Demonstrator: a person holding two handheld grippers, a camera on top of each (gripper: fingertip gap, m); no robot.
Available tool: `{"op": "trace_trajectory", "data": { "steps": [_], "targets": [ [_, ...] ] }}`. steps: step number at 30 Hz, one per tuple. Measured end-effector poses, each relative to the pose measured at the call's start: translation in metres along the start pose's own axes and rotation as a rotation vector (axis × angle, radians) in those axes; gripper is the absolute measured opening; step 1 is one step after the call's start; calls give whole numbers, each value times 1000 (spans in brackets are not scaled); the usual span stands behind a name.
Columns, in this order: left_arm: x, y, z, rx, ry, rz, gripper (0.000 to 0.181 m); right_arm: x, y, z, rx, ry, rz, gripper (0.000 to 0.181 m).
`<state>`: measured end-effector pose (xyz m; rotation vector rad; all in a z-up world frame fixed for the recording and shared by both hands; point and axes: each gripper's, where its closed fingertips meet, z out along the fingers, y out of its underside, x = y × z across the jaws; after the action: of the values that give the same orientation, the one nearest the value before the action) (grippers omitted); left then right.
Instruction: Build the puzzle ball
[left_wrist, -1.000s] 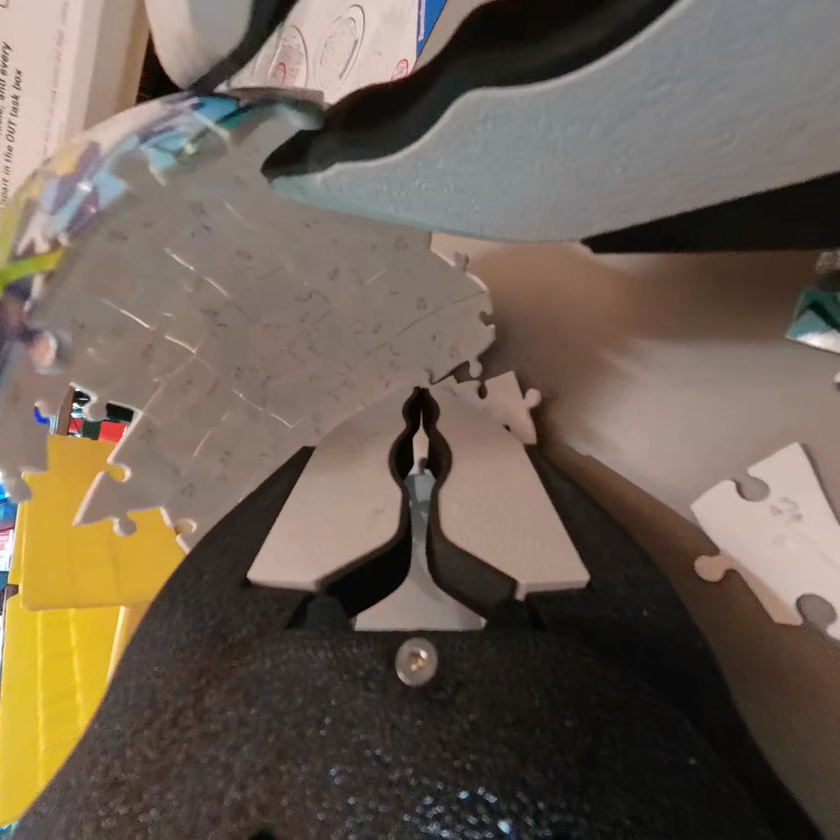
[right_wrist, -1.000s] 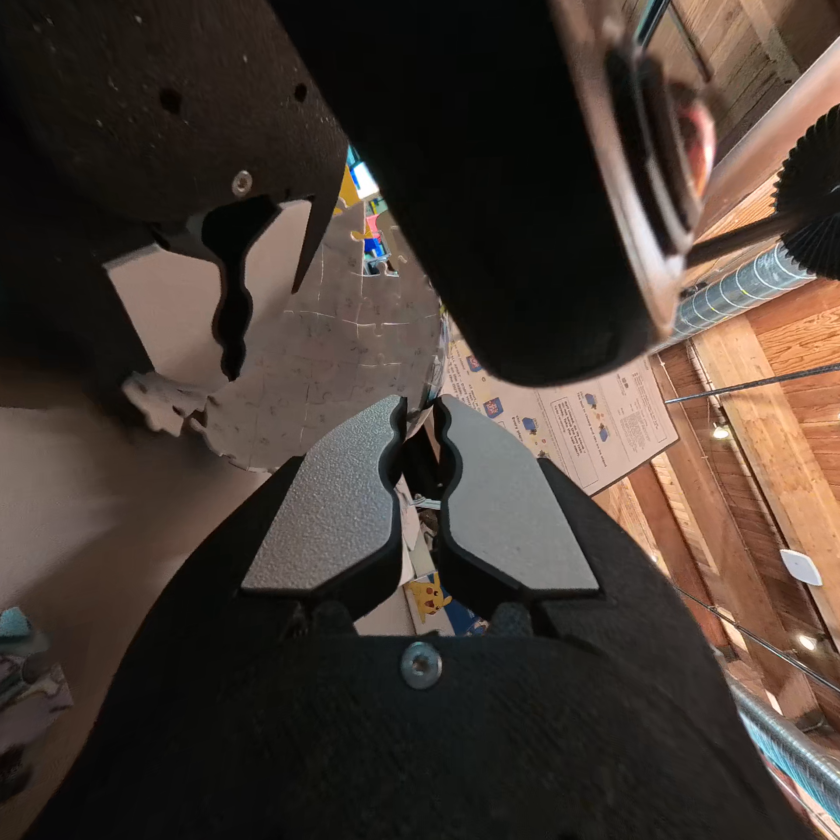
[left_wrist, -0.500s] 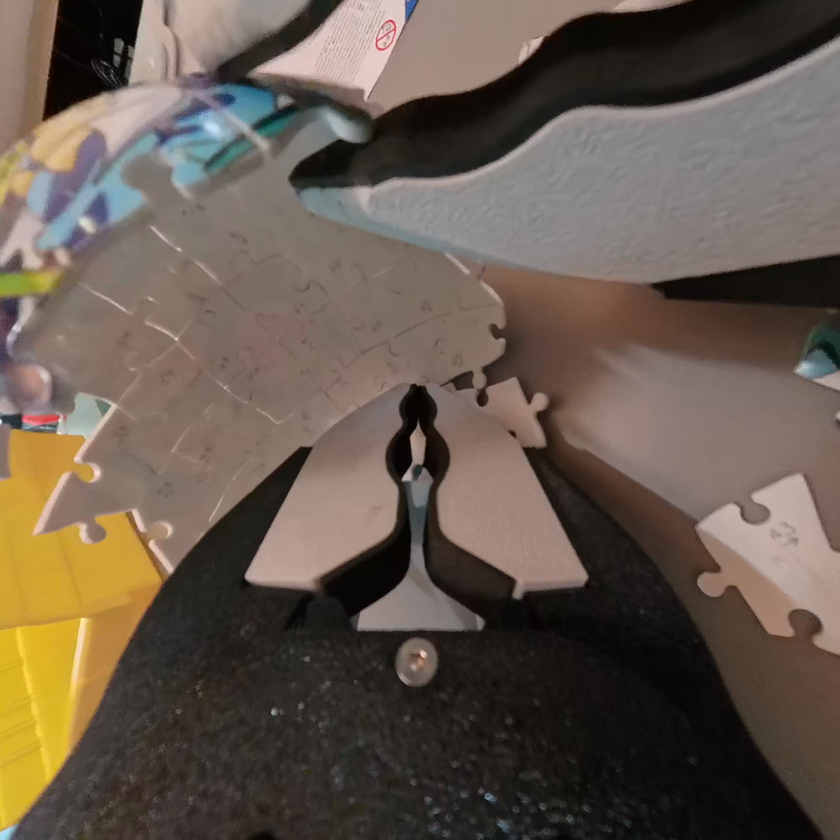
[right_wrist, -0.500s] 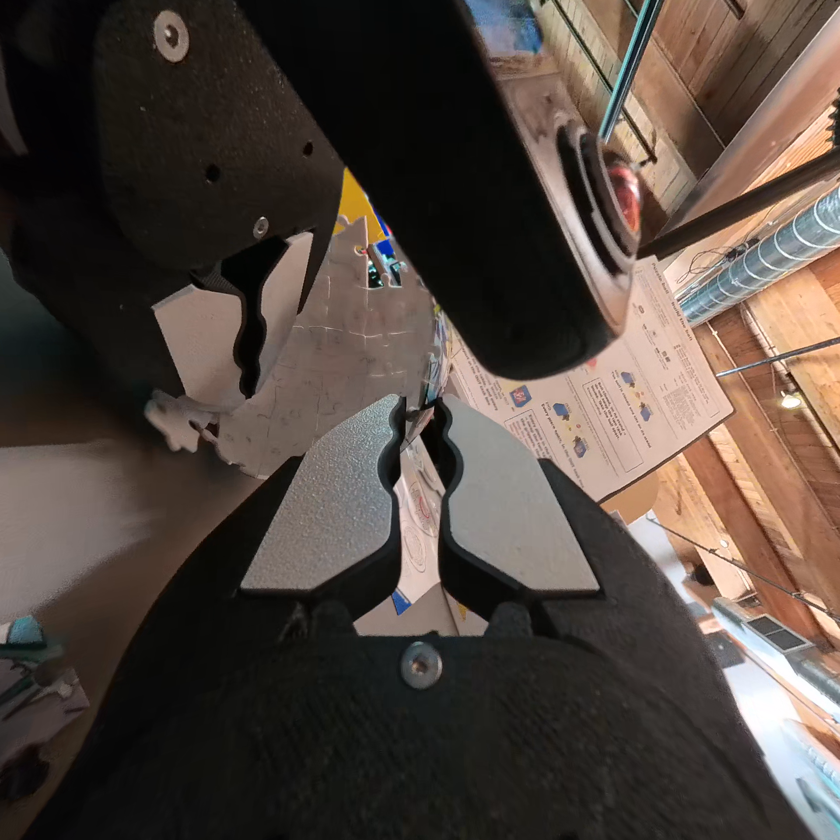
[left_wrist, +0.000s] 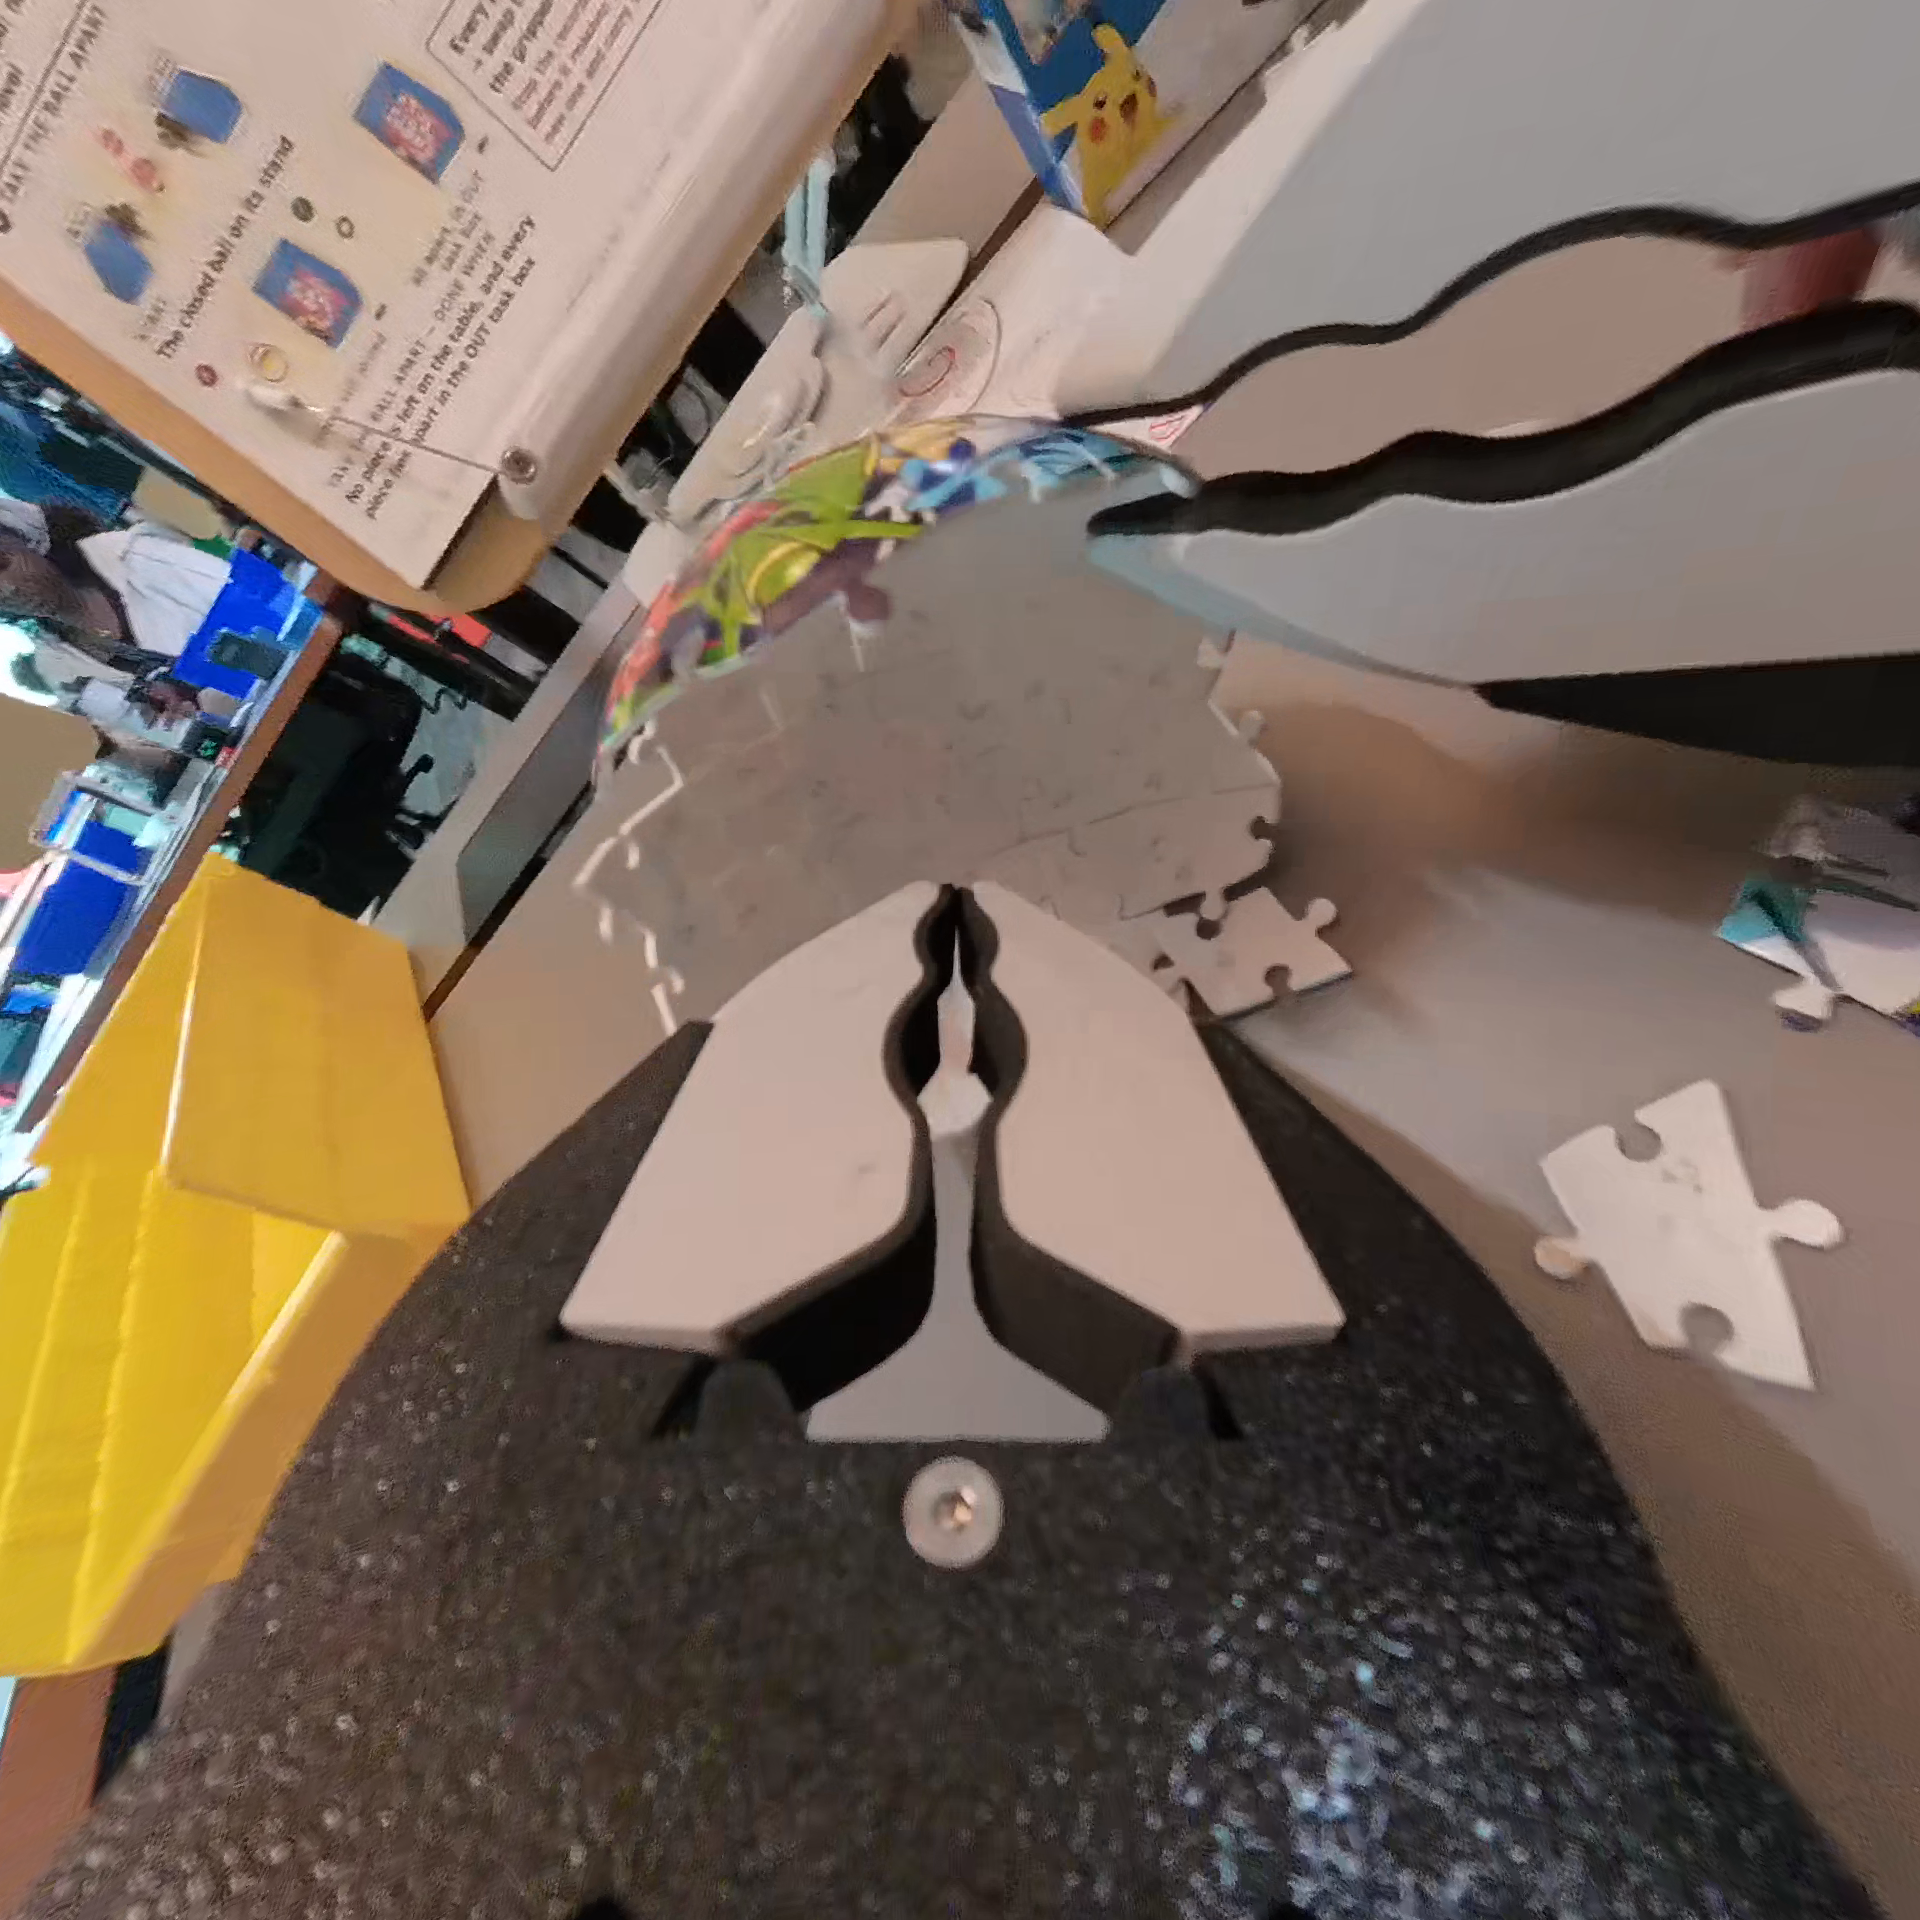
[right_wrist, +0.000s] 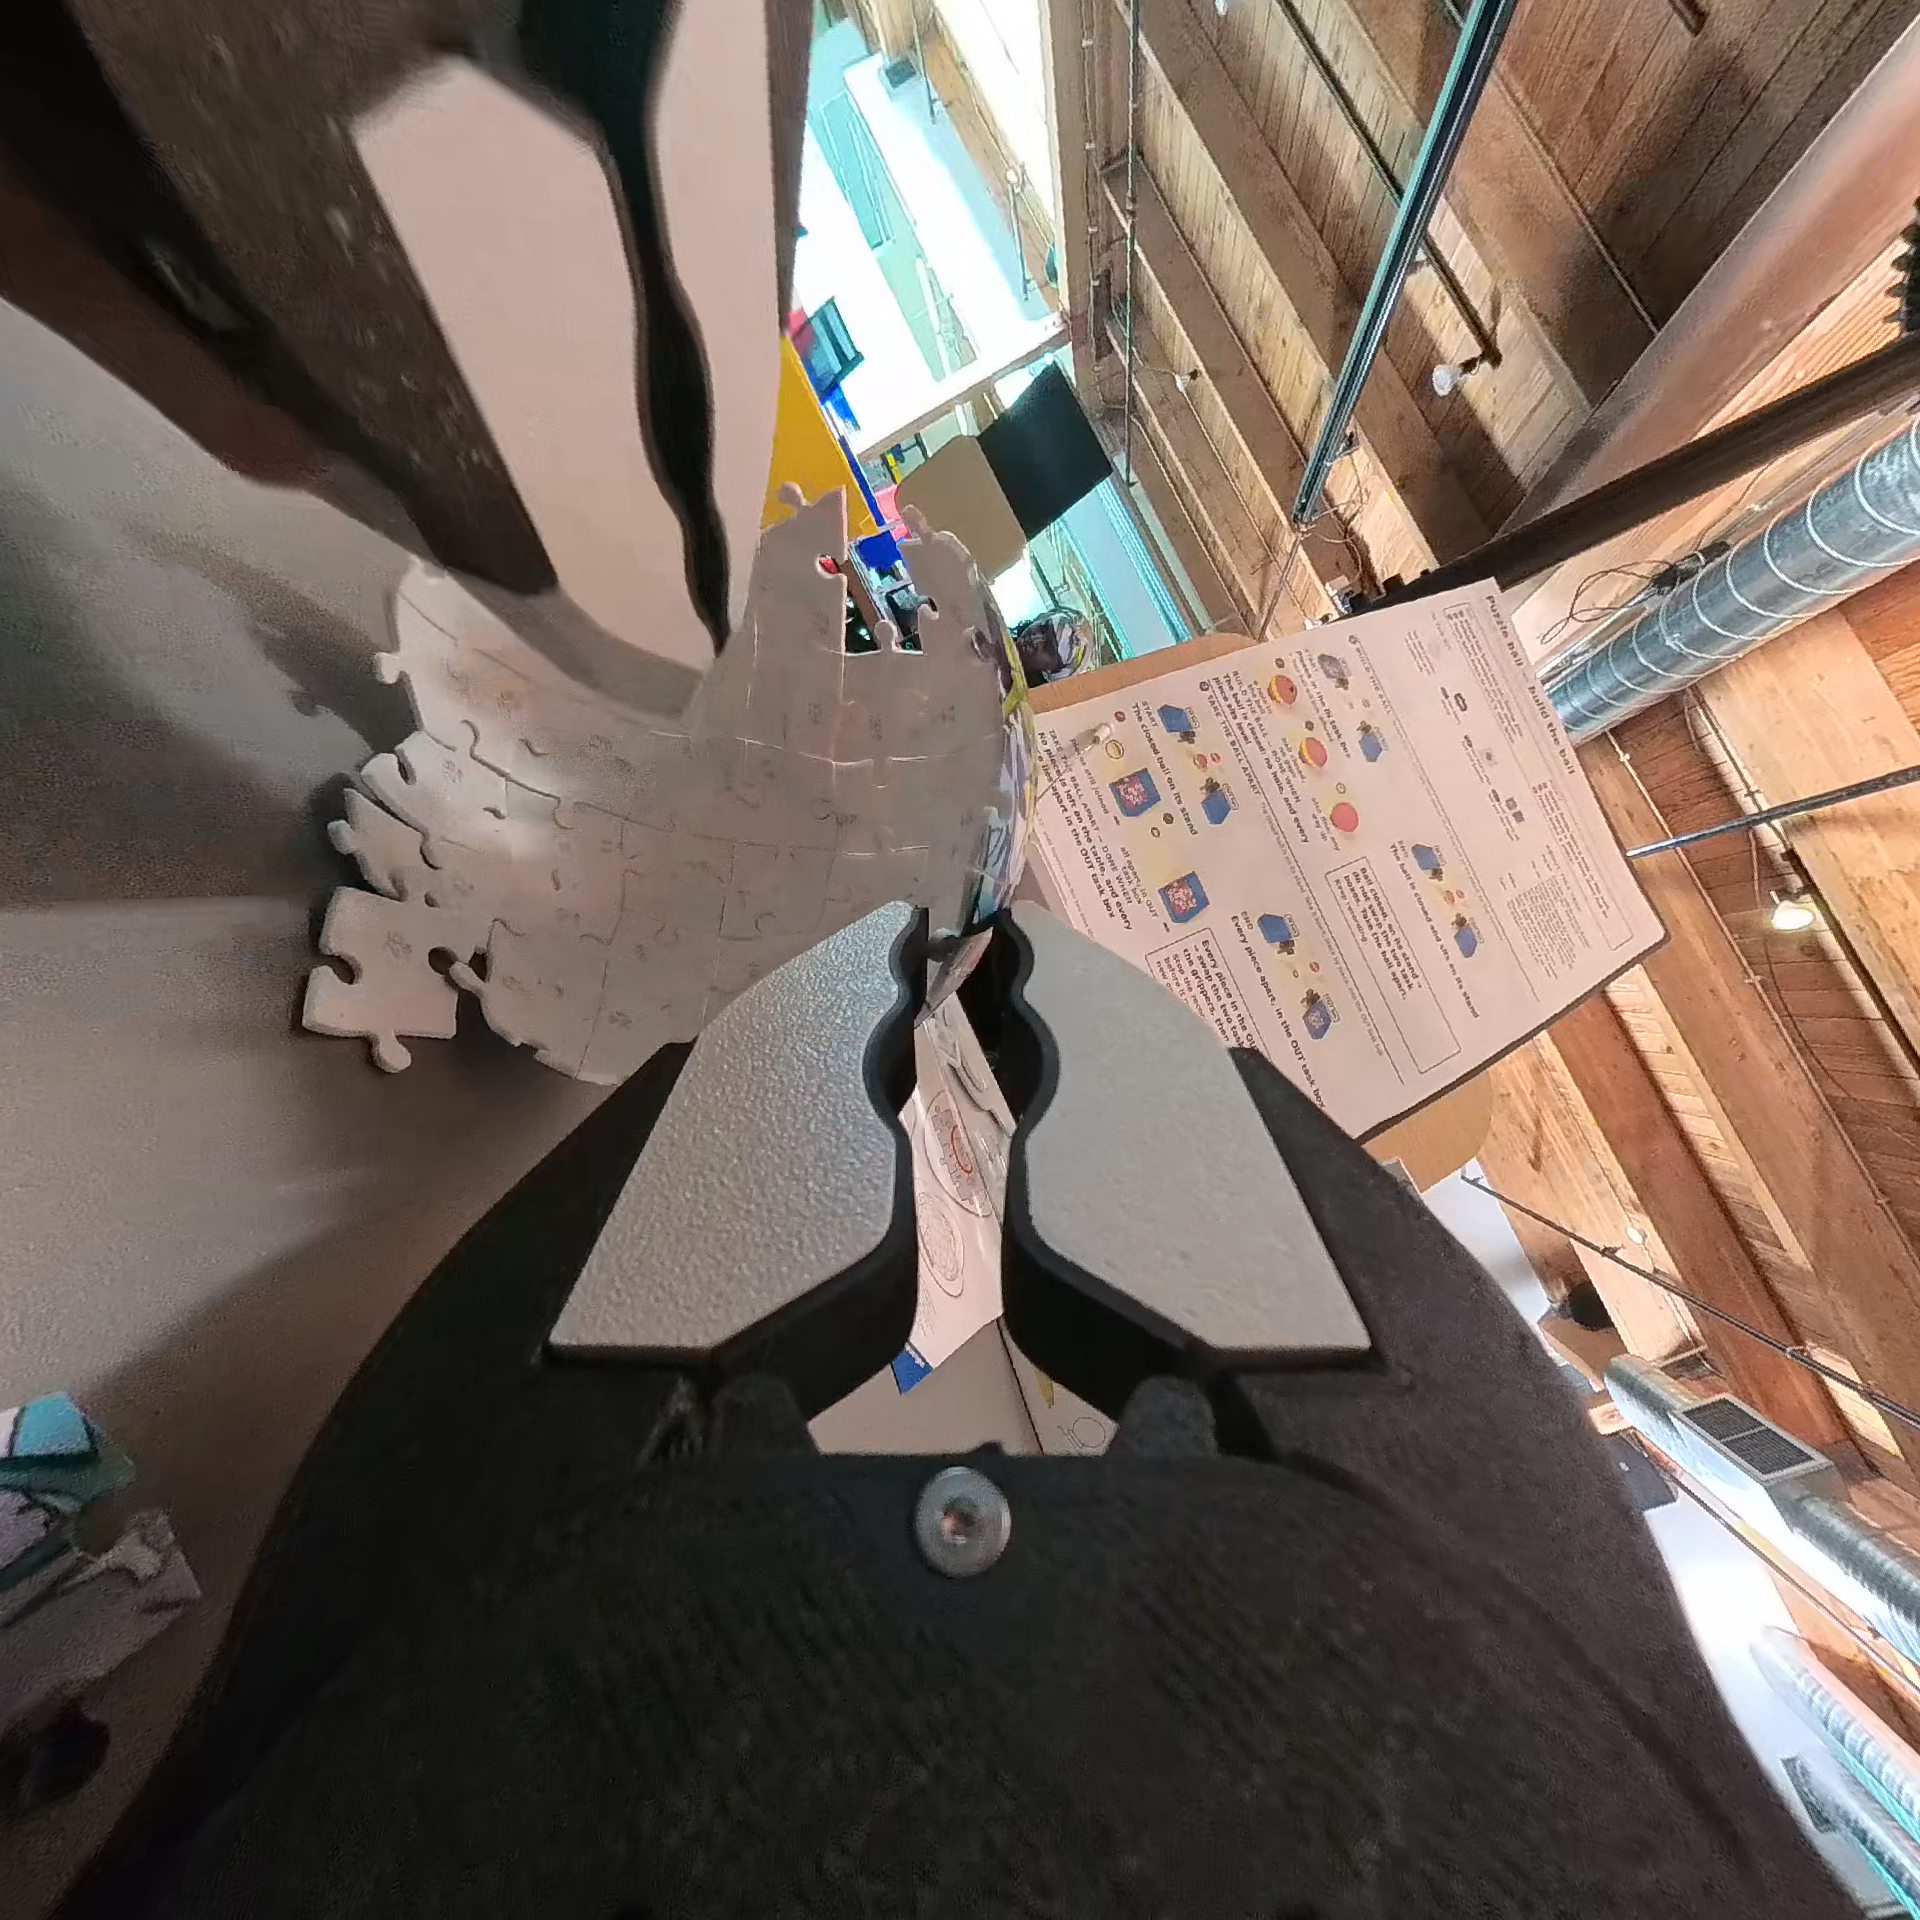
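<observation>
- Between our two grippers we see the puzzle ball (left_wrist: 935, 727), a partly built curved shell with its plain grey inner face toward both cameras and its colourful printed side showing along the far edge.
- Our left gripper (left_wrist: 954, 920) points forward with its fingers pressed together on the lower edge of the shell, a thin grey piece edge running down between them.
- Our right gripper (right_wrist: 961, 940) is rolled sideways, so table and ceiling stand on end in its view; its fingers pinch the printed rim of the shell, with a narrow gap behind the tips.
- Only the right wrist view shows the shell's jagged open edge of tabs and notches, plus a piece (right_wrist: 379, 977) jutting out at the shell's lower edge, close to the table (right_wrist: 156, 1143).
- Only the left wrist view shows a loose piece (left_wrist: 1683, 1247) lying grey side up on the table at right, well apart from the ball, and a yellow bin (left_wrist: 208, 1247) at left.
- Beyond the ball, both views show an instruction sheet (right_wrist: 1330, 831) on a board.
</observation>
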<state>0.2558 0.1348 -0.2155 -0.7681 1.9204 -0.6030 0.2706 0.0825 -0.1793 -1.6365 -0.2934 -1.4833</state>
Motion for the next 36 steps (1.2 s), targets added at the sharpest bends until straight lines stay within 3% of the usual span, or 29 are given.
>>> {"op": "trace_trajectory", "data": {
  "steps": [4,9,13,18,25,29,36],
  "targets": [
    [32,10,-6,-11,126,73,3,0,-1,0,5,-2,3,12],
    [50,19,5,-58,125,217,11,0,-2,0,9,1,-9,12],
    [52,17,12,-66,148,112,9,0,0,0,3,2,-11,12],
    [56,9,6,-82,242,-43,27,0,0,0,2,3,-14,12],
    [61,12,5,-226,279,-356,35,0,1,1,0,1,0,12],
    [63,23,13,-300,287,-377,36,-1,0,0,6,-3,2,12],
    [64,22,16,-309,333,-311,27,-1,0,1,7,-8,7,12]
  ]
}}
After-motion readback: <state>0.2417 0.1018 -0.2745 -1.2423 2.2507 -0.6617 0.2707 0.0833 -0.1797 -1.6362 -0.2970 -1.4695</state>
